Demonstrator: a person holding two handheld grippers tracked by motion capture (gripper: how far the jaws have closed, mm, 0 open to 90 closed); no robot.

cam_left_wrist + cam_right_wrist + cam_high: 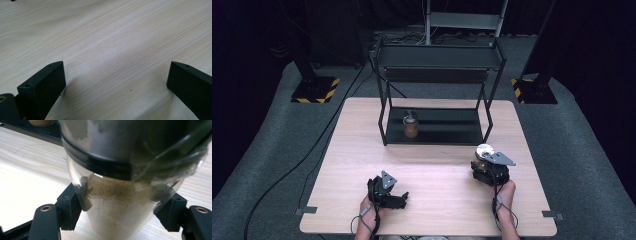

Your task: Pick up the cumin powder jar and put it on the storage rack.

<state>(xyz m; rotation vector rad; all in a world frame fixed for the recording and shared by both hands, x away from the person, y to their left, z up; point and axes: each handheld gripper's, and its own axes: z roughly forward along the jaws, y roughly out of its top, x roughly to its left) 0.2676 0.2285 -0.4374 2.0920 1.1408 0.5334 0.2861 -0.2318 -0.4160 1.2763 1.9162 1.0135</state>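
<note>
Right gripper [122, 205] clamps my clear glass spice jar [120, 215] of tan powder, silver lid toward the camera; left gripper [116, 82] gapes open over bare light wooden table [112, 37].

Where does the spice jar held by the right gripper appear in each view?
High view: the spice jar sits right of centre, at the right gripper, in front of the black shelf rack.
Right gripper view: it fills the middle, between the jaws.
Left gripper view: bare table, no jar.
Shared landmark: the light wooden table.
</note>
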